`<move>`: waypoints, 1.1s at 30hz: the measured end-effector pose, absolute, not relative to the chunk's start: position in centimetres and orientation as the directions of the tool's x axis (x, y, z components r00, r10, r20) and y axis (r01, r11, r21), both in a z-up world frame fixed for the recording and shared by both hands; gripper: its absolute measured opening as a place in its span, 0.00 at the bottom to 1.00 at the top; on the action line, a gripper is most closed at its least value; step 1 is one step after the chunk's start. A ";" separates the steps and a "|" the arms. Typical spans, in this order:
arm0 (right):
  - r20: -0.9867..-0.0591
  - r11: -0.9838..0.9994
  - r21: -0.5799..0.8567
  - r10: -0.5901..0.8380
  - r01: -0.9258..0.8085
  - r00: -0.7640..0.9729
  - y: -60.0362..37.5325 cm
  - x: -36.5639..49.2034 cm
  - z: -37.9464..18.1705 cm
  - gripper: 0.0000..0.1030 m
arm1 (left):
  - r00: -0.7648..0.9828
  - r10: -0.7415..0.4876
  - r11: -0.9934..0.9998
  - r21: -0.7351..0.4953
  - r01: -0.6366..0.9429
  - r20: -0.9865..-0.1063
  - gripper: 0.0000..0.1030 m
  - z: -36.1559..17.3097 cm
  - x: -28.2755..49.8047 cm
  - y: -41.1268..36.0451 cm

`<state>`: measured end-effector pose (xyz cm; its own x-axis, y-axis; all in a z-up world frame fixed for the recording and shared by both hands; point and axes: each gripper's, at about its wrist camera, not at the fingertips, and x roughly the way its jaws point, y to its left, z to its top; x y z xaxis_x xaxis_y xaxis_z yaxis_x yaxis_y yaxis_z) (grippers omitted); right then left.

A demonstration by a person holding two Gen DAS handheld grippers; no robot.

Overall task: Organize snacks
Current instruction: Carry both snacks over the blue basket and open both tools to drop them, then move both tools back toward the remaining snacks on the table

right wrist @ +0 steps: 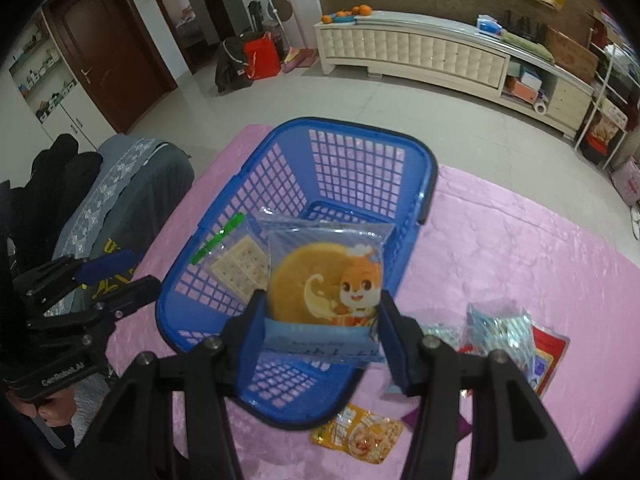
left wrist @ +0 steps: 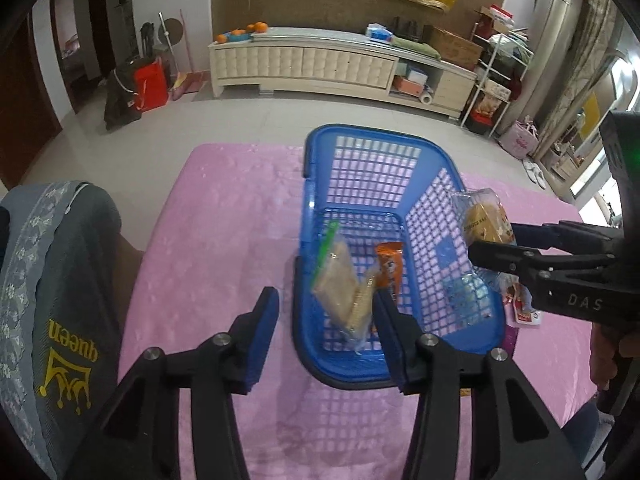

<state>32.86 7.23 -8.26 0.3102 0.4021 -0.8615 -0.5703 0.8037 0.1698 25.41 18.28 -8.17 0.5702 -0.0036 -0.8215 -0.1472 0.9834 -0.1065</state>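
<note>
My left gripper gapes empty, cracker pack dropped in basket | right gripper clamps cake packet, frame centre, for dropping.

A blue lattice basket sits on a pink worktop. Inside the basket lies a green-edged clear cracker pack; above it, a pale-blue packet shows an orange cartoon.
</note>
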 end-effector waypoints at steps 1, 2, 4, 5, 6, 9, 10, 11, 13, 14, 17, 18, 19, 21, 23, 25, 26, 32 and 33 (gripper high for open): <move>-0.865 0.804 0.161 0.394 -0.572 0.311 7.6 33.2 -8.4 0.56 | 0.568 -0.002 0.983 -0.106 -0.150 -0.823 0.45 -8.3 25.5 18.5; -0.867 0.806 0.153 0.387 -0.572 0.313 7.9 33.5 -8.5 0.56 | 0.564 0.000 0.983 -0.104 -0.152 -0.826 0.45 -8.4 25.8 18.8; -0.872 0.808 0.138 0.373 -0.572 0.317 8.4 34.3 -8.6 0.56 | 0.561 0.007 0.983 -0.097 -0.156 -0.828 0.45 -8.5 26.1 19.1; -0.874 0.810 0.132 0.367 -0.572 0.319 8.6 34.7 -8.7 0.56 | 0.561 0.010 0.983 -0.095 -0.158 -0.828 0.45 -8.5 26.3 19.5; -0.876 0.812 0.125 0.360 -0.570 0.320 8.9 35.1 -8.8 0.56 | 0.562 0.011 0.982 -0.097 -0.162 -0.827 0.45 -8.5 26.5 19.6; -0.887 0.826 0.089 0.319 -0.556 0.333 9.3 36.1 -9.1 0.57 | 0.570 0.006 0.980 -0.109 -0.168 -0.822 0.50 -8.4 26.9 19.8; -0.892 0.830 0.077 0.305 -0.552 0.334 9.4 36.3 -9.2 0.58 | 0.574 0.004 0.979 -0.113 -0.168 -0.819 0.52 -8.3 26.9 19.7; -0.894 0.832 0.066 0.296 -0.551 0.338 9.5 36.3 -9.3 0.62 | 0.578 0.003 0.979 -0.115 -0.167 -0.816 0.53 -8.3 27.0 19.6; -0.888 0.837 0.032 0.275 -0.546 0.368 9.2 36.0 -9.2 0.78 | 0.579 -0.003 0.980 -0.116 -0.159 -0.816 0.53 -8.4 27.1 19.3; -0.884 0.837 0.026 0.274 -0.547 0.378 9.0 36.0 -9.0 0.81 | 0.574 -0.003 0.982 -0.111 -0.153 -0.819 0.55 -8.4 27.2 19.1; -0.877 0.831 0.034 0.291 -0.555 0.383 8.4 35.1 -8.4 0.82 | 0.573 0.002 0.985 -0.097 -0.142 -0.819 0.60 -8.3 27.1 18.5; -0.878 0.830 0.040 0.295 -0.556 0.378 8.1 34.8 -8.2 0.82 | 0.575 -0.001 0.985 -0.099 -0.139 -0.818 0.60 -8.3 27.0 18.4; -0.879 0.829 0.046 0.299 -0.557 0.372 7.7 34.4 -7.9 0.82 | 0.577 -0.006 0.985 -0.104 -0.137 -0.817 0.60 -8.1 26.8 18.2; -0.879 0.830 0.056 0.304 -0.555 0.366 7.1 33.8 -7.3 0.82 | 0.581 -0.012 0.985 -0.111 -0.135 -0.814 0.60 -7.7 26.4 17.9; -0.878 0.833 0.067 0.311 -0.548 0.364 6.7 33.3 -6.6 0.82 | 0.589 -0.014 0.985 -0.111 -0.130 -0.808 0.60 -7.0 25.7 17.4; -0.874 0.837 0.086 0.323 -0.540 0.363 5.9 32.5 -5.6 0.82 | 0.601 -0.012 0.987 -0.108 -0.123 -0.799 0.60 -6.1 25.0 16.9; -0.873 0.839 0.091 0.327 -0.537 0.363 5.6 32.1 -5.3 0.82 | 0.608 -0.010 0.987 -0.106 -0.121 -0.794 0.62 -5.7 24.6 16.6; -0.858 0.847 0.100 0.339 -0.523 0.385 2.9 29.1 -2.8 0.82 | 0.650 -0.006 0.992 -0.087 -0.093 -0.760 0.66 -2.5 22.4 14.8; -0.856 0.848 0.099 0.340 -0.522 0.390 2.4 28.8 -2.5 0.82 | 0.655 -0.007 0.992 -0.085 -0.088 -0.756 0.68 -2.1 22.2 14.4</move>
<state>28.81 2.39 -2.55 0.3898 0.3395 -0.8560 -0.5215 0.8475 0.0987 22.17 14.42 -2.15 0.6548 -0.0071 -0.7558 -0.0878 0.9925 -0.0853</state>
